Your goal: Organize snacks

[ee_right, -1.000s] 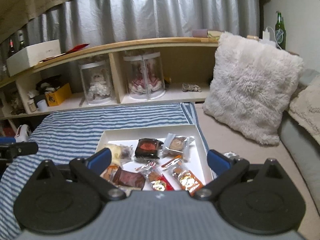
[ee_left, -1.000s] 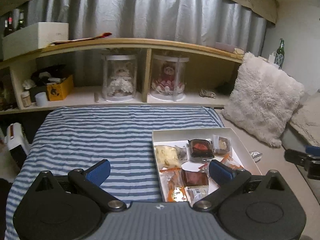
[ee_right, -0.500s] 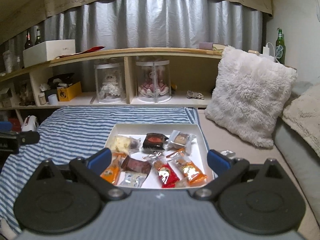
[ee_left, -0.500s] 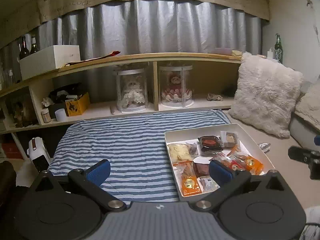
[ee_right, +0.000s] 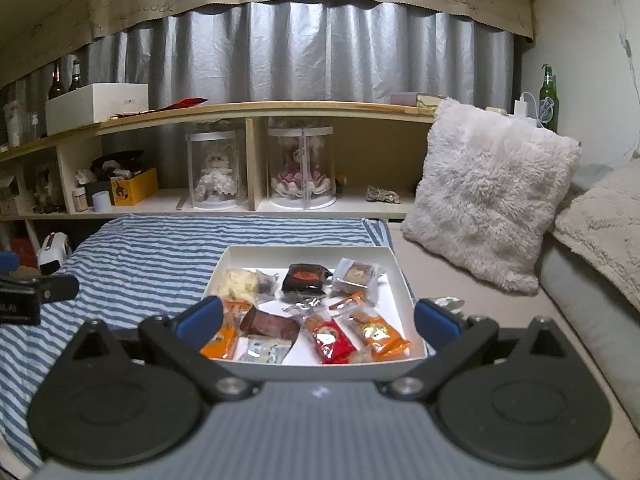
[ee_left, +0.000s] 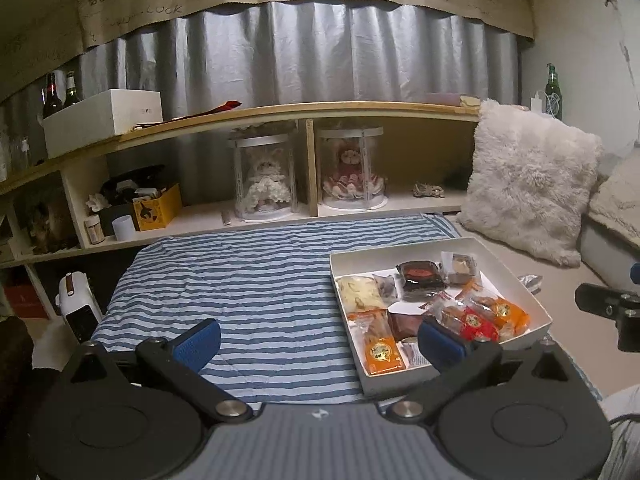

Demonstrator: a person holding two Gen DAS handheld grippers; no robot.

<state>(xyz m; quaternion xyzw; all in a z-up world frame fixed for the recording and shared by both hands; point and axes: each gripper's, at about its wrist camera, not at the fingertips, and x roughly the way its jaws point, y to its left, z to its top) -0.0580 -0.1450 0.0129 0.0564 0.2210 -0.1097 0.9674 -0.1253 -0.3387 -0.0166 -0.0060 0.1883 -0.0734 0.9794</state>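
On the striped blanket (ee_right: 132,264) sits a white tray (ee_right: 394,264) of wrapped snacks (ee_right: 330,338), a crumpled wrapper, perhaps foil, (ee_right: 450,302) just beside it. Left gripper (ee_left: 320,340) and right gripper (ee_right: 316,318) both hover with fingers spread wide, holding nothing.

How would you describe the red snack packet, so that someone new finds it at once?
Look for the white box on the striped cloth. The red packet lies in its near row, toward the pillow. It is the only bright red wrapper, with an orange packet beside it.
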